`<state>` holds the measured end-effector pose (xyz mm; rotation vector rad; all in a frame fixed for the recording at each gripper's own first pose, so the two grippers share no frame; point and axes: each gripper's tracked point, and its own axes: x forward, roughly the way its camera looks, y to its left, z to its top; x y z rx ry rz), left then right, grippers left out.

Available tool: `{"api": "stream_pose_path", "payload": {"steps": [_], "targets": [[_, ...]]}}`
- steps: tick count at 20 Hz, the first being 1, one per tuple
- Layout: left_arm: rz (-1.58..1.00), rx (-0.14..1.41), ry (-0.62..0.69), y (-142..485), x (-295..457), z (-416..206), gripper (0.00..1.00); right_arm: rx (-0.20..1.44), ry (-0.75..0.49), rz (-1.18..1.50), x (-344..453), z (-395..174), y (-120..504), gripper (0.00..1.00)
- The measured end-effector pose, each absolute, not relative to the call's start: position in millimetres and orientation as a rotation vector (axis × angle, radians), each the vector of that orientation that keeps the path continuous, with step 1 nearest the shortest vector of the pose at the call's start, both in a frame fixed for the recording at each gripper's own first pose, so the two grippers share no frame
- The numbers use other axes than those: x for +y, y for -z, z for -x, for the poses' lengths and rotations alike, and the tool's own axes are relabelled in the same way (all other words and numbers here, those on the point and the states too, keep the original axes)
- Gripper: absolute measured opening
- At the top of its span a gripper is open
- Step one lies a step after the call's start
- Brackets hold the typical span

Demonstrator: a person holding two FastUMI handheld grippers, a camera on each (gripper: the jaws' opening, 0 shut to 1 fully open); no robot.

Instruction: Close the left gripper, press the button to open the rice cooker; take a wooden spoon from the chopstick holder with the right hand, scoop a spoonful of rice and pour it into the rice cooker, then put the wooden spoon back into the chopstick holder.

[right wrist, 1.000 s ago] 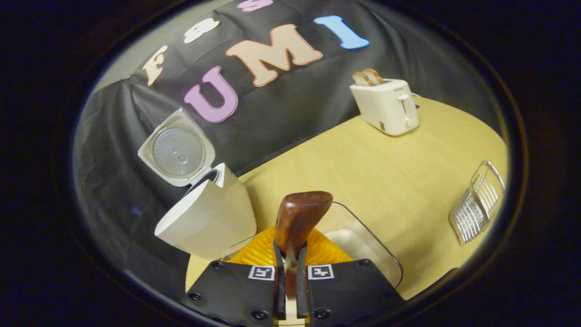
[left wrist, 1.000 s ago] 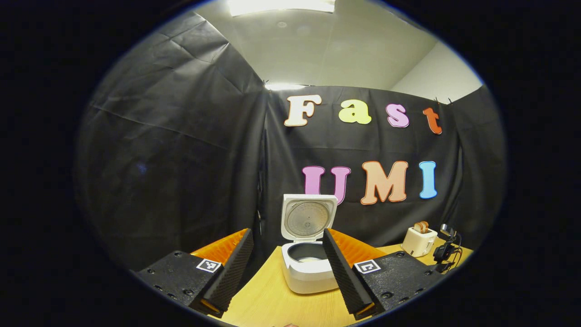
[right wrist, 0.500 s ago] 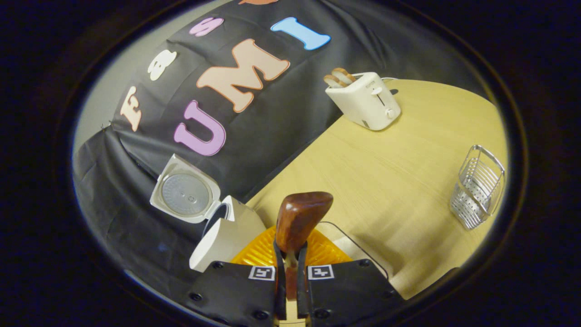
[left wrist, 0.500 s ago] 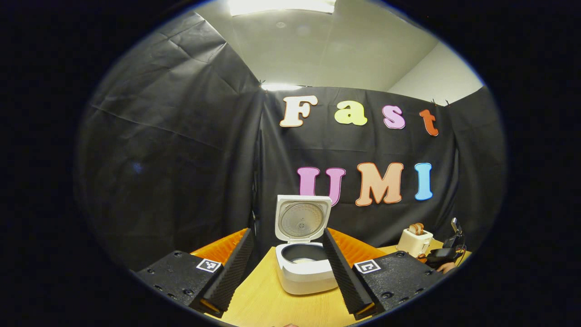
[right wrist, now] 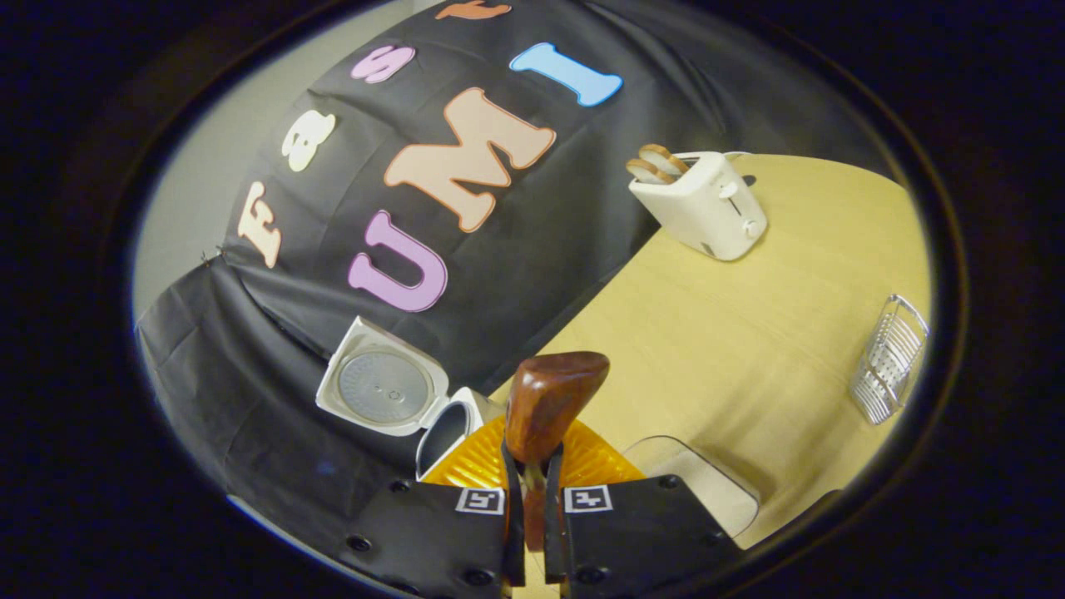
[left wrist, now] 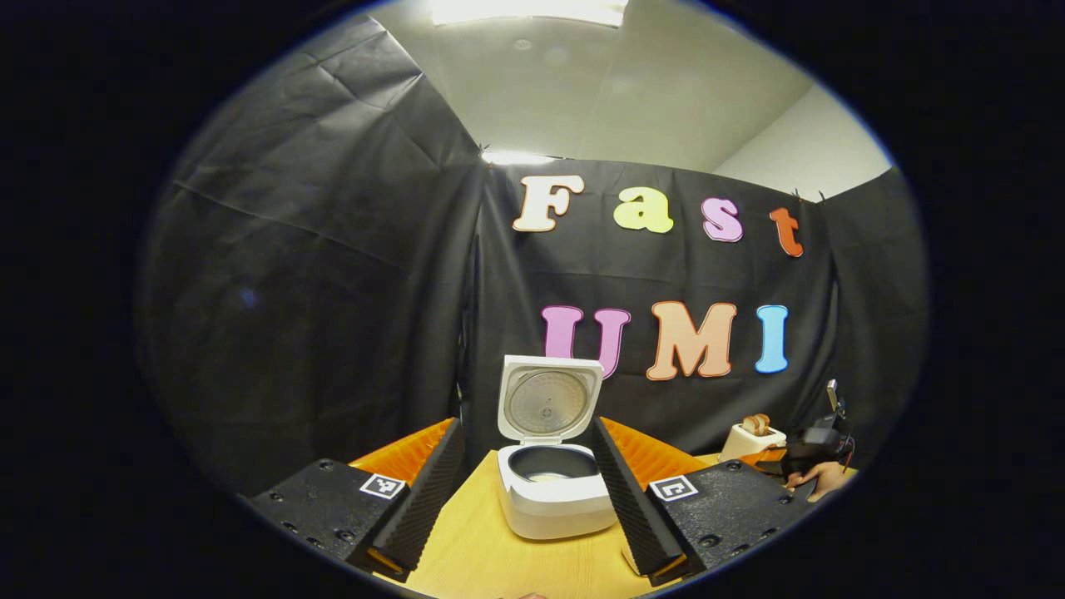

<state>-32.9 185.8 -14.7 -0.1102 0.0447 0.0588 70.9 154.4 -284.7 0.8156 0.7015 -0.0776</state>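
The white rice cooker (left wrist: 553, 499) stands on the table with its lid (left wrist: 549, 401) raised; a little pale stuff lies in its dark pot. My left gripper (left wrist: 526, 428) is open, its fingers framing the cooker from a short way back. My right gripper (right wrist: 532, 491) is shut on the brown wooden spoon (right wrist: 549, 399), which sticks up between its fingers. In the right gripper view, the open cooker (right wrist: 445, 426) lies low left of the spoon. The metal wire chopstick holder (right wrist: 889, 359) stands at the far right. The right gripper and a hand (left wrist: 811, 470) appear far right in the left gripper view.
A clear container (right wrist: 695, 487) sits just right of my right gripper on the pale wooden table (right wrist: 749, 333). A white toaster (right wrist: 700, 206) with bread in it stands at the back by the black cloth wall; it also appears as the toaster (left wrist: 749, 437) behind the cooker.
The right gripper, still holding the spoon, has swung away from the cooker. The cooker and container slid down in its view. The left gripper drifted slightly and stayed open.
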Motion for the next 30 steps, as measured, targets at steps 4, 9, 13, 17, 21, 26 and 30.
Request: {"api": "stream_pose_path", "payload": {"steps": [4,9,13,17,21,26,30], "targets": [[0.119,0.052,-0.067,18,191,37,0.90,0.664,0.041,-0.844,175,-98,262,0.12],[0.129,0.056,-0.096,21,206,41,0.86,0.611,-0.017,-0.856,214,-144,235,0.12],[0.141,0.073,-0.131,29,222,45,0.86,0.594,-0.063,-0.835,254,-178,230,0.10],[0.148,0.092,-0.173,40,242,50,0.86,0.597,-0.105,-0.804,300,-210,234,0.10],[0.151,0.112,-0.221,51,262,54,0.90,0.582,-0.158,-0.676,346,-238,251,0.12],[0.141,0.134,-0.278,60,286,60,0.91,0.588,-0.210,-0.557,391,-255,284,0.12],[0.143,0.149,-0.307,67,294,63,0.91,0.566,-0.282,-0.398,421,-255,305,0.10]]}}
